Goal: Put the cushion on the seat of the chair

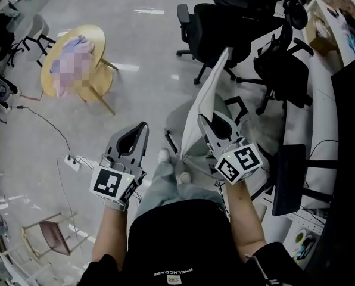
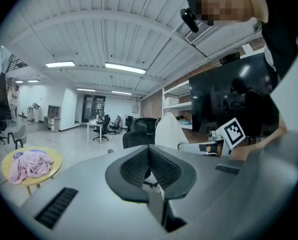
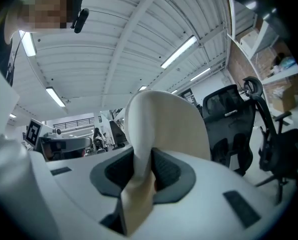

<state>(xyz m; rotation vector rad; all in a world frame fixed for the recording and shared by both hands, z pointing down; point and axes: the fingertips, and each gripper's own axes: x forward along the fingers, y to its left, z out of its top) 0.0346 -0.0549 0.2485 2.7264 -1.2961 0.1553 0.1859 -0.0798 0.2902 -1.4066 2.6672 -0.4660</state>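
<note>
The right tongs (image 1: 204, 124) are clamped on the lower rim of the cream cushion (image 1: 210, 94). It stands on edge and rises from them toward 1 o'clock in the head view. In the right gripper view the rim is squeezed thin between the dark pads, and the padded body fans out beyond them. Pinching the rim probably lets the cushion be carried flat-sided and swung down onto a seat without folding.

The left tongs (image 1: 143, 127) are closed tip to tip with nothing between them. They sit at about 9 o'clock from the cushion and well apart from it, free to steady it later.

The cushion is not on any seat yet. Two black office chairs (image 1: 225, 16) stand at 1 o'clock, just past its upper edge. A grey rounded shape (image 1: 177, 119) sits behind its lower part, but I cannot tell whether that is the seat.

At 10 o'clock a round yellow table (image 1: 100, 82) carries a pink cloth (image 1: 70, 61). Open floor (image 1: 142, 46) lies at 11 to 12 o'clock. At 3 o'clock a white worktop (image 1: 320, 100) and a dark screen (image 1: 287, 177) crowd the right arm, so I judge that side tight. A power strip (image 1: 73, 161) and its cable lie on the floor at 8 o'clock.
</note>
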